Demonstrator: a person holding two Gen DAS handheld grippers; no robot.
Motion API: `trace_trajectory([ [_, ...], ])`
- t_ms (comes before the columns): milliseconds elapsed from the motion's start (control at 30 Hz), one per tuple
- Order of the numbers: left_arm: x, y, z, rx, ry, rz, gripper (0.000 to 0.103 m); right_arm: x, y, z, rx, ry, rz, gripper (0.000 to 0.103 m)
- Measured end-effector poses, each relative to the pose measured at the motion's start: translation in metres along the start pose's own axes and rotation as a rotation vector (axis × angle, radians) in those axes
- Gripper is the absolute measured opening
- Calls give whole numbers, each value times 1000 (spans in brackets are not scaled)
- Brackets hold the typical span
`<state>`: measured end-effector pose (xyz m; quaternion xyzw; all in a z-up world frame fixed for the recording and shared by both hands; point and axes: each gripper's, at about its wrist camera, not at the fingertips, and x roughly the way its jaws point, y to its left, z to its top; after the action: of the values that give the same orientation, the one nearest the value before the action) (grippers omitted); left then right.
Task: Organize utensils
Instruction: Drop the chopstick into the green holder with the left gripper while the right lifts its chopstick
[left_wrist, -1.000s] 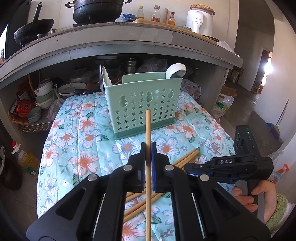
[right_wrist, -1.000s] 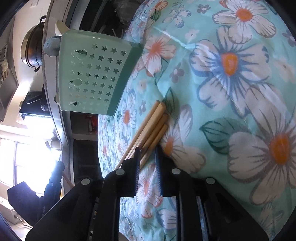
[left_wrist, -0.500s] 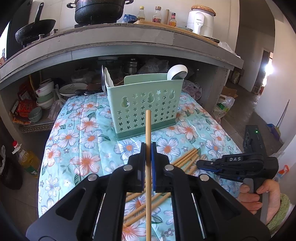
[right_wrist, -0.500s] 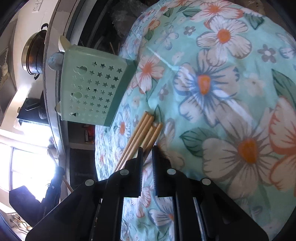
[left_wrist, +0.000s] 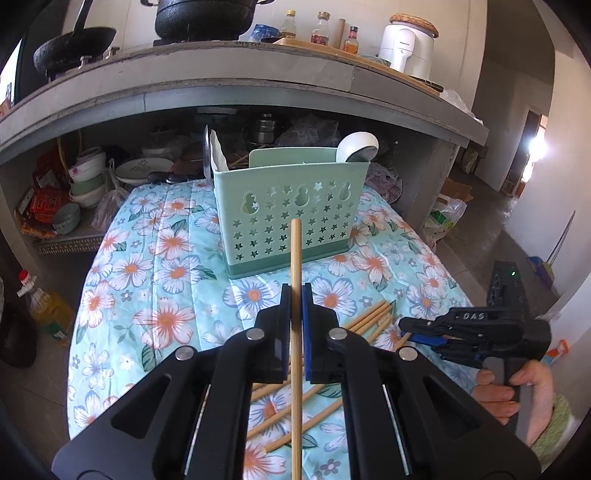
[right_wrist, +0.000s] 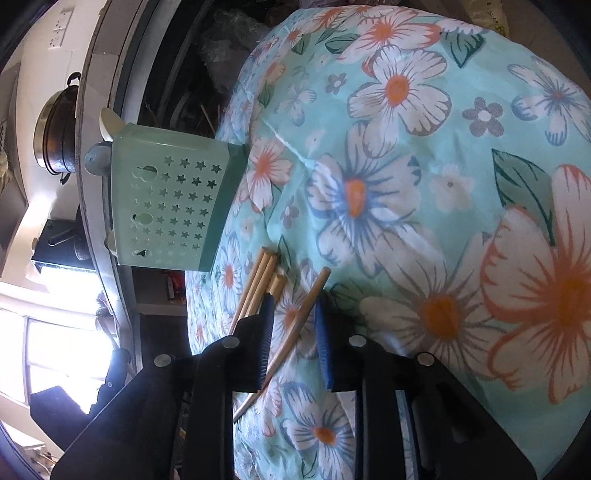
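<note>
Bamboo, in the form of a single chopstick (left_wrist: 296, 295), stands nearly upright in the left wrist view, pinched between the pads of our left gripper (left_wrist: 296, 302), whose jaws are pressed together on it. Its top end overlaps the front wall of the pale green utensil basket (left_wrist: 288, 206), which is pierced with stars and gourd shapes and stands on the floral tablecloth (left_wrist: 155, 258). Out of the basket we see a white ladle (left_wrist: 358, 147) at its right end and a white spatula (left_wrist: 218, 155) at its left.

More loose chopsticks (left_wrist: 365, 325) lie on the cloth behind and below the left gripper, fanned toward the right. Our right gripper (left_wrist: 410, 326), held in a hand (left_wrist: 517, 391) with a green sleeve, reaches into that bundle from the right.

In the right wrist view the scene appears rolled on its side. The right gripper (right_wrist: 295, 325) has its jaws opening, with one chopstick (right_wrist: 295, 325) lying slantwise in the gap between the blue pads; we cannot see the pads pressing on it. Several others (right_wrist: 258, 288) lie just beside its upper finger, and the basket (right_wrist: 166, 203) sits apart, beyond them.

Behind the table, a concrete counter (left_wrist: 258, 85) carries a black pot (left_wrist: 207, 18), a wok (left_wrist: 74, 44), bottles (left_wrist: 321, 33) and a white appliance (left_wrist: 406, 44).
</note>
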<state>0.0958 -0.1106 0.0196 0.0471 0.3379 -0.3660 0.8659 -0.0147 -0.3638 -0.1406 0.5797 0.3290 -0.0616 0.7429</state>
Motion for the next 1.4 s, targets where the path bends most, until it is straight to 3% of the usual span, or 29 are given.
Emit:
trace_trajectory([
  [200, -10, 12, 22, -96, -51, -50, 4, -22, 6, -2, -60, -56, -30, 12],
  [400, -29, 18, 84, -157, -218, -100, 4, -77, 50, 1, -272, -223, -46, 10],
  [567, -27, 18, 150, -208, -379, -80, 4, -111, 79, 0, -388, -322, -33, 7],
  [633, -17, 18, 172, -233, -410, -80, 4, -116, 85, 0, -408, -336, -31, 7],
  [833, 38, 17, 224, -268, -468, 16, 4, -114, 87, -1, -423, -334, -27, 7],
  [1000, 77, 25, 242, -259, -490, 124, 4, -112, 86, 1, -423, -327, -27, 7],
  [1133, 102, 31, 238, -250, -468, 221, 4, -109, 84, 4, -417, -322, -28, 7],
  [1400, 101, 42, 207, -259, -449, 245, 5, -109, 83, 5, -414, -325, -31, 7],
])
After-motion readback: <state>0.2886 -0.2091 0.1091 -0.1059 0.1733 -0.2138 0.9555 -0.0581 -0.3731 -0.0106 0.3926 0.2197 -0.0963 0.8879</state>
